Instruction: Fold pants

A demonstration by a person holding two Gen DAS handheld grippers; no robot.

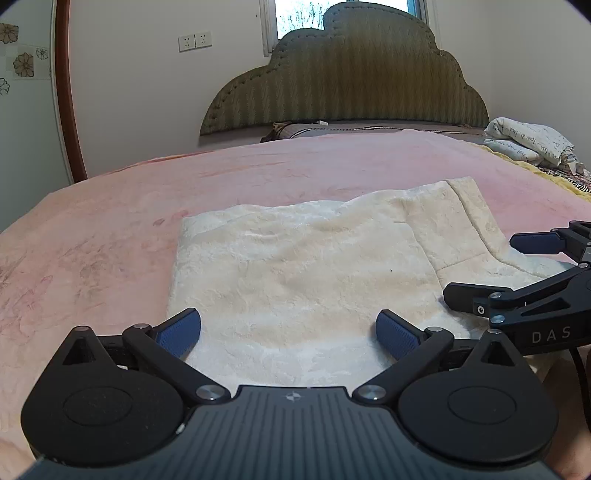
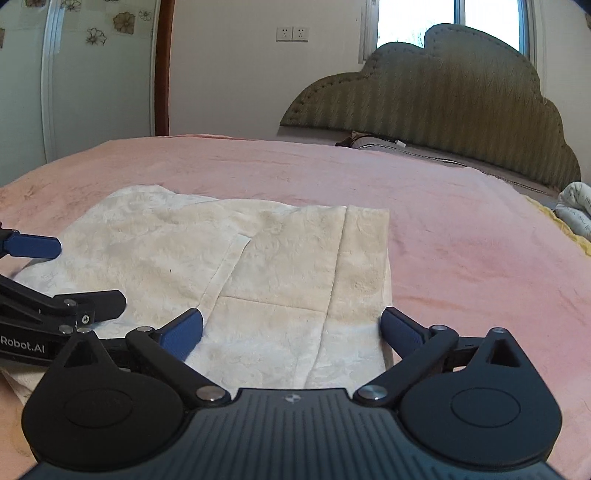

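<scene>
Your bed [image 1: 110, 229] carries a pink blanket [image 2: 461, 221], and the cream pants [image 1: 295, 266] lie folded flat on it. Your left tongs [image 1: 288, 328] and right tongs [image 2: 291, 328] both gape wide over the near edge, gripping nothing.

pants near edge: in the left wrist view the cream pants [image 1: 295, 266] run under the left gripper [image 1: 288, 332] at the bottom of the frame, their hem unseen.
right gripper [image 1: 517, 266]: cut off by the right edge.
folded bedding [image 1: 532, 144]: its print too small to read, clipped at right.
window [image 2: 447, 18]: cropped by the top edge, overexposed.
</scene>
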